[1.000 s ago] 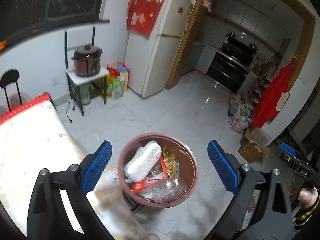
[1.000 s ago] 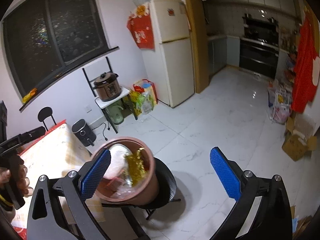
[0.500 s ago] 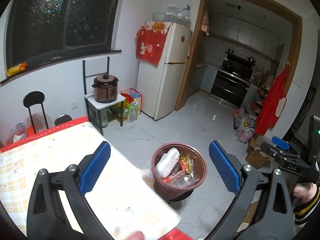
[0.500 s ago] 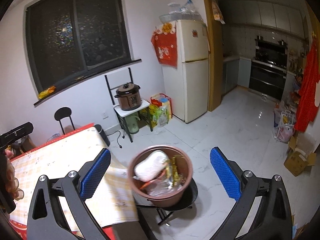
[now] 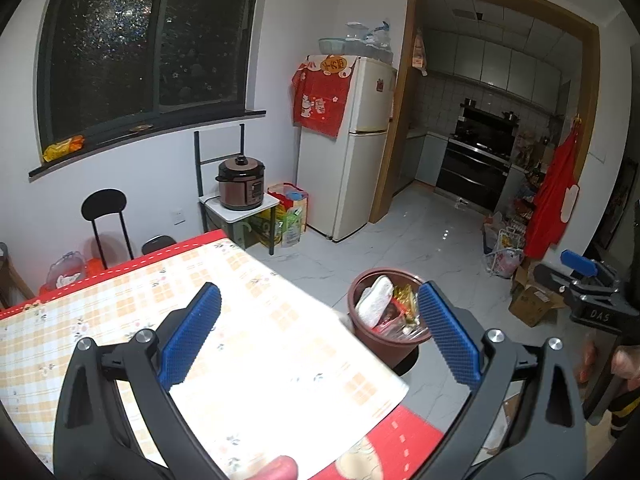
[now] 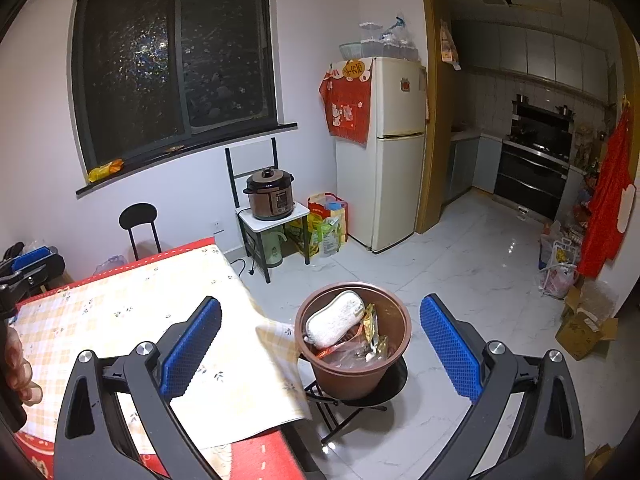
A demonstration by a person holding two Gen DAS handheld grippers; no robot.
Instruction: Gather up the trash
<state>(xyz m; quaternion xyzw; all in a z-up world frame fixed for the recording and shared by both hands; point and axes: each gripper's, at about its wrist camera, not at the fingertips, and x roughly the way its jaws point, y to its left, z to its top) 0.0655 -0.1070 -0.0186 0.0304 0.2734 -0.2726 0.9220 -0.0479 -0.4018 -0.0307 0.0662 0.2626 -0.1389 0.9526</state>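
Observation:
A brown round trash bin stands on a black stool beside the table corner. It holds a white padded packet, gold and red wrappers and clear plastic. It also shows in the left wrist view. My left gripper is open and empty above the table. My right gripper is open and empty, above and short of the bin. The right gripper also shows at the left view's right edge.
The table has a yellow checked cloth with a red border. A black chair, a rack with a pressure cooker, shopping bags and a fridge line the far wall. Cardboard boxes lie on the floor at right.
Both grippers have pulled back and up from the bin. The bin looks smaller and farther, and more of the table shows. Both stay open and empty.

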